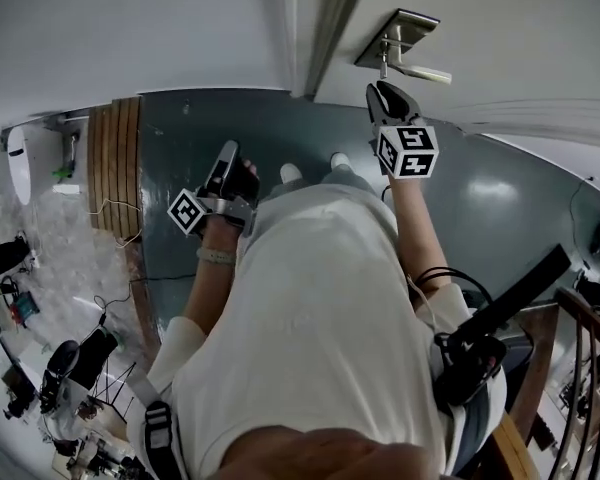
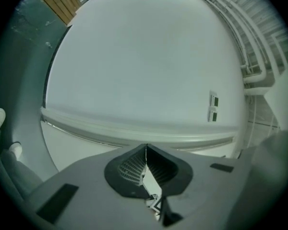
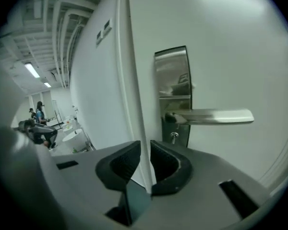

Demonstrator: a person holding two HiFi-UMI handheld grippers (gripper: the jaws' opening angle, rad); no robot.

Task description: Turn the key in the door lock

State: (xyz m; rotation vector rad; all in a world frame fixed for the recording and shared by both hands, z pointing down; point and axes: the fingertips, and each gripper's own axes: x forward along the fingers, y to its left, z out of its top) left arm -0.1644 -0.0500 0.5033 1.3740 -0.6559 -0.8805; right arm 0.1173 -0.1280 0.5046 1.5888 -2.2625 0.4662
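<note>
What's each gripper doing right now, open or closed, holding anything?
Left gripper: closed, empty.
Right gripper: open a little, empty, short of the key.

Upper right in the head view, a plain white door (image 1: 520, 28) bears a brushed silver metal lock plate (image 1: 400, 33) and a silver lever handle (image 1: 425, 71). Below is a glossy grey-green floor (image 1: 500, 208), with a brown slatted wooden panel (image 1: 115, 163) at left. The pale grey left gripper (image 2: 146, 150) and right gripper (image 3: 145, 152) have black ribbed pads (image 3: 121, 163) and white cubes (image 1: 408, 151) with black square markers.
</note>
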